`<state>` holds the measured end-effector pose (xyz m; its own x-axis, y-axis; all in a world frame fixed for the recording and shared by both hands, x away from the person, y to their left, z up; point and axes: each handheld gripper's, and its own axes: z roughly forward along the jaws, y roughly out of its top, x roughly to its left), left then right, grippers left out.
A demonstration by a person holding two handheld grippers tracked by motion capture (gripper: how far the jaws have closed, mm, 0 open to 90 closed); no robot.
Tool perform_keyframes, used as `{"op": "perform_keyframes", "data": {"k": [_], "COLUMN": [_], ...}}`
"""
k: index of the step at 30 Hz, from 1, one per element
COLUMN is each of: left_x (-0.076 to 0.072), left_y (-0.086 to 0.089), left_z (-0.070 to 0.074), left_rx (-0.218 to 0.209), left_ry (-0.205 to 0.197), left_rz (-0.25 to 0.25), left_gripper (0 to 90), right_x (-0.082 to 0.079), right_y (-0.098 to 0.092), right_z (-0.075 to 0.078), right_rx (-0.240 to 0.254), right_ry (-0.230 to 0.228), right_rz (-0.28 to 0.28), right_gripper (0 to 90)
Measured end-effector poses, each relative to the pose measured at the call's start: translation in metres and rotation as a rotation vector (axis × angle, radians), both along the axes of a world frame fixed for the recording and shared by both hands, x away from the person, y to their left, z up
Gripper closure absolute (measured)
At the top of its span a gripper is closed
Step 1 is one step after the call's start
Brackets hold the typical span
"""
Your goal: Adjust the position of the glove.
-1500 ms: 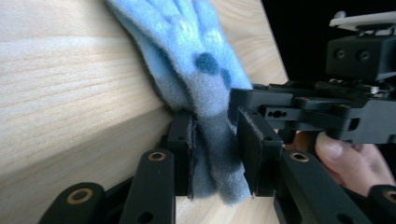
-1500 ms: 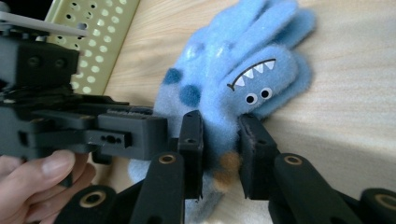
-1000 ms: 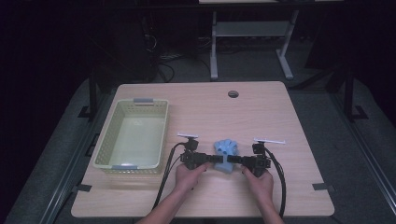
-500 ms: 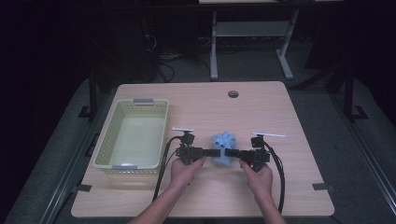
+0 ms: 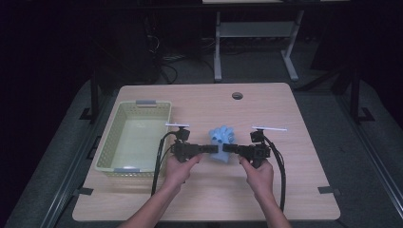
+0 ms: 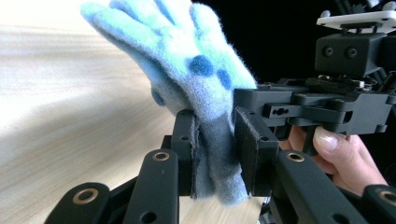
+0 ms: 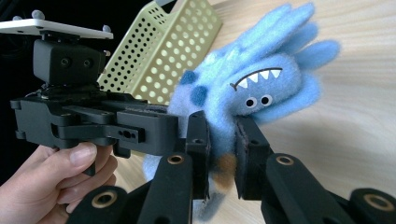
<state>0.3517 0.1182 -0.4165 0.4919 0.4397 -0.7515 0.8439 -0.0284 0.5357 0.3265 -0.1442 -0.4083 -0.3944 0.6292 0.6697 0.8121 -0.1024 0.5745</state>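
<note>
A fluffy blue monster toy (image 5: 221,137) with darker spots, white teeth and small eyes hangs a little above the wooden table (image 5: 294,123), held from both sides. My left gripper (image 5: 215,149) is shut on its lower left part and my right gripper (image 5: 227,148) on its lower right part. In the left gripper view the pads (image 6: 186,135) squeeze the toy's (image 6: 187,56) blue fabric. The right gripper view has the toy's face (image 7: 261,84) just above the pinching pads (image 7: 246,140). The two grippers point at each other, nearly touching.
A pale green perforated basket (image 5: 135,140) stands on the table's left part, close to my left hand; its wall (image 7: 173,46) appears in the right gripper view. A round cable hole (image 5: 237,95) sits near the far edge. Cables trail from both grippers toward the front edge.
Both hands have risen together with the toy held between them, and the whole group has drifted slightly away from the front edge. Neither grip has changed.
</note>
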Motion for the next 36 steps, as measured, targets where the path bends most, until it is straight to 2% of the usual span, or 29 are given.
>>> {"op": "perform_keyframes", "data": {"k": [9, 18, 26, 36], "left_x": [0.0, 0.001, 0.003, 0.002], "left_y": [0.018, 0.034, 0.048, 0.061], "left_z": [0.017, 0.025, 0.033, 0.038], "left_rx": [-0.005, -0.012, -0.007, -0.018], "left_ry": [-0.024, -0.038, -0.051, -0.061], "left_rz": [0.025, 0.041, 0.067, 0.082], "left_gripper": [69.8, 69.7, 69.8, 69.8], "right_x": [0.007, 0.013, 0.023, 0.026], "right_y": [0.019, 0.033, 0.048, 0.061], "right_z": [0.018, 0.028, 0.035, 0.042], "right_rx": [-0.014, -0.02, -0.003, 0.006], "right_ry": [-0.026, -0.033, -0.037, -0.042], "right_rz": [0.031, 0.056, 0.081, 0.09], "right_gripper": [77.8, 77.9, 78.1, 78.2]}}
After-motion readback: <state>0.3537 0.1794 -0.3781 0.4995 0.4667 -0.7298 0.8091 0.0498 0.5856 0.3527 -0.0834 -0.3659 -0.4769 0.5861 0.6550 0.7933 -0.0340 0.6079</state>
